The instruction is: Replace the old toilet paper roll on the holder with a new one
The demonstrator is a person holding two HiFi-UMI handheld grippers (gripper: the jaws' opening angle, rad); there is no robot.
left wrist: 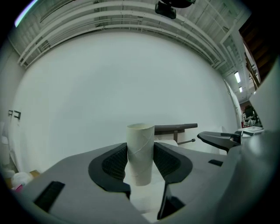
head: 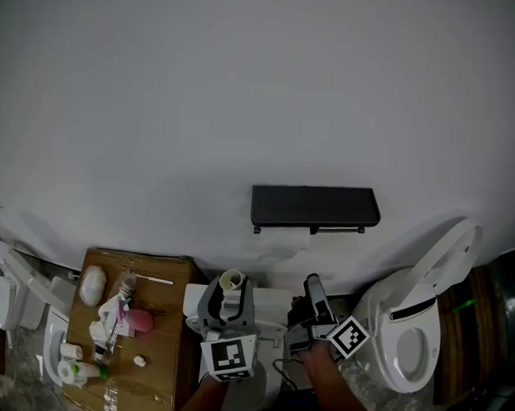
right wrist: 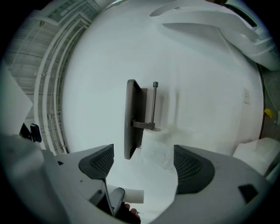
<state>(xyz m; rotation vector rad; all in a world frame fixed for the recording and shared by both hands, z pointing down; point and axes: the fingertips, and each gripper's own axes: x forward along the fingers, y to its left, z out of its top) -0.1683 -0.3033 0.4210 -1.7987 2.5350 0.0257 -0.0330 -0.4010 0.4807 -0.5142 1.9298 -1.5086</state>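
Left gripper holds cardboard tube below holder

The left claw has a smooth light-grey shell - its two dark pads are moulded in a fine grid, and a small dark rectangular slot is sunk into the shell. The right claw is built alike: grey body, dark meshed pads. In the head view each bears a white cube printed with black square markers.
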